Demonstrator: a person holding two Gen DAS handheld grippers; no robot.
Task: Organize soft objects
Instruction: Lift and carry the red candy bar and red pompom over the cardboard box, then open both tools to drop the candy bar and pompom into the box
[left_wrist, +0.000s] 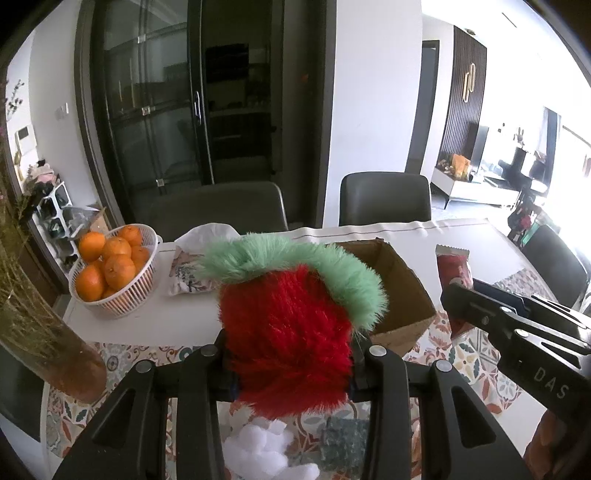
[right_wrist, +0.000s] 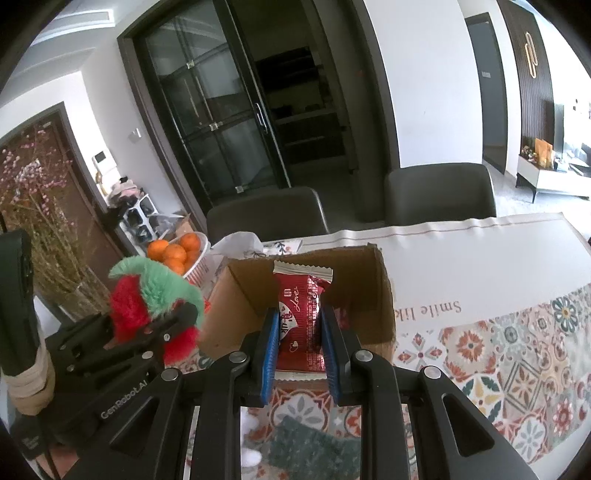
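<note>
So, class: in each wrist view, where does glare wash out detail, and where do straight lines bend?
Left wrist: the right edge past the chair is blown out; door frames bow. Right wrist: glare at the far right; the table edge curves.

The cardboard box (right_wrist: 306, 291) opens upward unobstructed; the orange basket (left_wrist: 122, 295) and vase (left_wrist: 44, 332) crowd its left.

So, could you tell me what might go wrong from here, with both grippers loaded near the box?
The left gripper and right gripper are close together; they could collide over the cardboard box. The furry strawberry toy bulges beyond its fingers and may snag the rim. The red snack packet might slip.
</note>
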